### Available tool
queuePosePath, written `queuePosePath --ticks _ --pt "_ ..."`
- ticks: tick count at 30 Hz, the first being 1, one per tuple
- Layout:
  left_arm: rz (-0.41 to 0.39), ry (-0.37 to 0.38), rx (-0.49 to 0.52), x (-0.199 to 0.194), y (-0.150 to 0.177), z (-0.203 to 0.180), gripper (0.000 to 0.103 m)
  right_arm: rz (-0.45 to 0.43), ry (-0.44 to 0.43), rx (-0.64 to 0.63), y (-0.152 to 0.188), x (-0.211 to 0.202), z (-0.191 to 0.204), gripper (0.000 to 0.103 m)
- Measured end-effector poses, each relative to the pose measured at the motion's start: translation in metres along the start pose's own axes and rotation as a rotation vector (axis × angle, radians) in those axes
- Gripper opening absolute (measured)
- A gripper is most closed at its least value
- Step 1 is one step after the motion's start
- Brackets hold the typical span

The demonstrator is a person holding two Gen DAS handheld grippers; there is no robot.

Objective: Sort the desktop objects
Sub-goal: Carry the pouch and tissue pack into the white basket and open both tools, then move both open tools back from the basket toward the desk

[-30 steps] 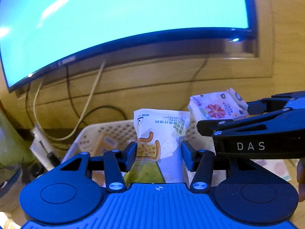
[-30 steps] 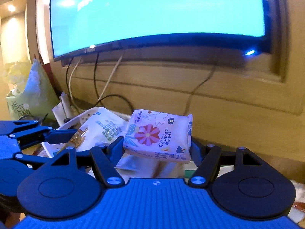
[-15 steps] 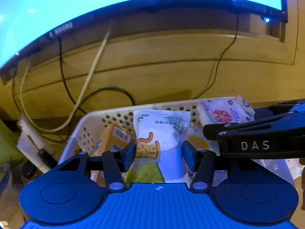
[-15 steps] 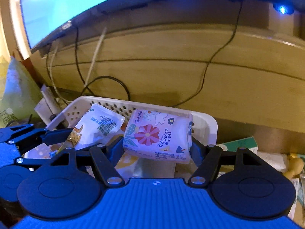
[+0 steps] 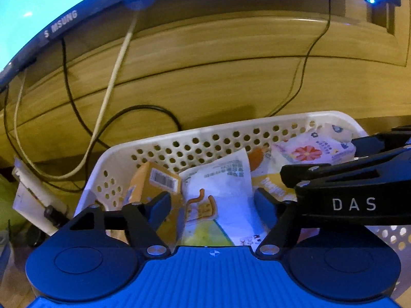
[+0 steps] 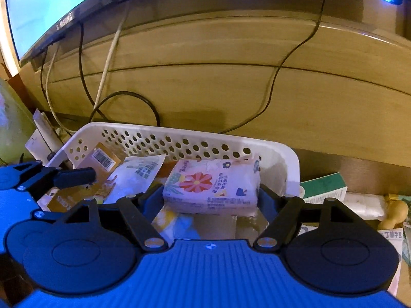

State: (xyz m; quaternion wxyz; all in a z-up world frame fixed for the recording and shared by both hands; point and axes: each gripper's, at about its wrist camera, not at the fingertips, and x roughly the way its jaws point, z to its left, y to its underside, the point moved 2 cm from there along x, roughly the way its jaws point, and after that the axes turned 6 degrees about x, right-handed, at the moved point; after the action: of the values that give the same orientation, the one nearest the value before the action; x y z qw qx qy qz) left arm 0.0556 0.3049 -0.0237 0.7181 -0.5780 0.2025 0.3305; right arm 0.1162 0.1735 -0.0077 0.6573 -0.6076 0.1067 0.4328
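A white perforated basket (image 5: 231,128) (image 6: 282,154) lies below both grippers. My left gripper (image 5: 212,205) hangs over its left half. Its jaws are opening and stand wide. The white snack packet (image 5: 218,179) lies loose between them on the basket's contents, touching neither pad. Beside it leans an orange box (image 5: 154,182). My right gripper (image 6: 209,200) is over the right half, also opening. The flowered tissue pack (image 6: 210,187) (image 5: 310,148) rests between its fingers on other packets, and the pads look just clear of its sides.
A monitor (image 5: 38,12) stands on a wooden riser (image 6: 205,89) behind the basket, with cables (image 5: 115,77) hanging down. A green box (image 6: 323,187), papers and a yellow figure (image 6: 395,213) lie right of the basket. A green bag (image 6: 10,128) sits far left.
Both grippers came forward and down over the basket. The left jaws spread and the snack packet fell from them into the basket. The right jaws widened a little around the tissue pack.
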Motion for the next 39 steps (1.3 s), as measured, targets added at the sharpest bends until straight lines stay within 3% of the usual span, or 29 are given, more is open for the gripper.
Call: queuePosePath --ticks 5,7,23,30,39 --pt "0.002 0.02 -0.007 -0.009 0.001 0.006 0.09 -0.001 -0.006 0.033 0.003 -0.008 0.002 0.086" --pt "0.001 0.014 0.006 -0.014 0.001 0.005 0.09 -0.006 -0.007 0.032 0.004 -0.014 0.003 0.093" --pt "-0.063 -0.038 -0.028 -0.064 0.006 -0.01 0.092 -0.132 -0.073 -0.038 0.015 -0.078 0.004 0.093" --pt "-0.107 -0.007 -0.027 -0.087 -0.006 -0.047 0.093 -0.193 -0.074 -0.018 0.019 -0.107 -0.026 0.094" --pt "-0.141 0.068 0.06 -0.094 -0.025 -0.13 0.094 -0.212 -0.001 0.051 0.03 -0.136 -0.106 0.094"
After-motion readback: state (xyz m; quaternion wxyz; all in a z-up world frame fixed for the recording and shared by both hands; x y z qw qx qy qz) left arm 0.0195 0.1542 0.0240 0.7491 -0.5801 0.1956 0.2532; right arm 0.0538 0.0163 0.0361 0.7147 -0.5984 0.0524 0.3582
